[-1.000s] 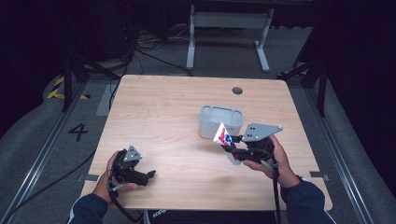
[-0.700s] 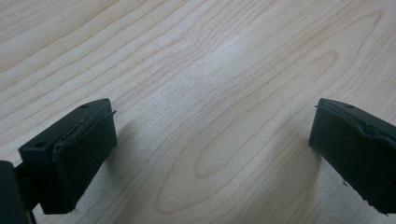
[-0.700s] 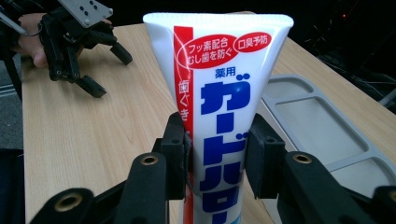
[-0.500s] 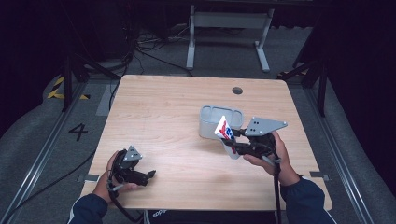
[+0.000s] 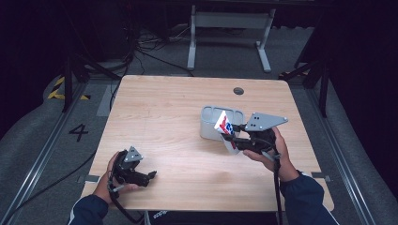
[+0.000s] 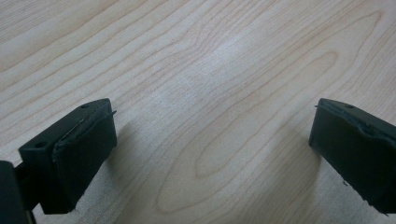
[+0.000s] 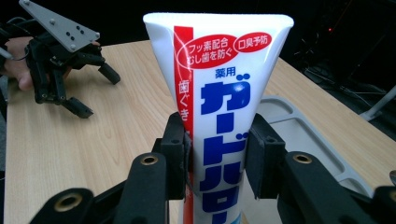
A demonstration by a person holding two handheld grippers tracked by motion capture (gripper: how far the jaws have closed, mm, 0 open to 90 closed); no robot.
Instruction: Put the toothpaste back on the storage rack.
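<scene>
Nearest, left gripper (image 5: 149,177): held low at the table's near-left corner; jaws spread wide in the left gripper view, nothing between them but bare wood.
Left hand (image 5: 105,180): wrapped round the gripper body, sleeve entering from the bottom edge.
Table (image 5: 164,117): light wood top, a small round hole near its far edge.
Right gripper (image 5: 233,138): held above the table's right half, jaws pointing toward the table's left, closed on the toothpaste tube.
Toothpaste tube (image 7: 219,93): white with a red stripe, blue and red lettering; pinched across its width between both pads in the right gripper view.
Tube axis: long axis roughly at right angles to the jaws; flat crimped end uppermost and tilted toward the far left in the high view, lower end down toward the table.
Tube position: clear of the tabletop, its upper end (image 5: 224,125) over the near-right rim of the grey tray.
Grey tray (image 5: 209,123): compartmented, resting on the table just beyond the right gripper.
</scene>
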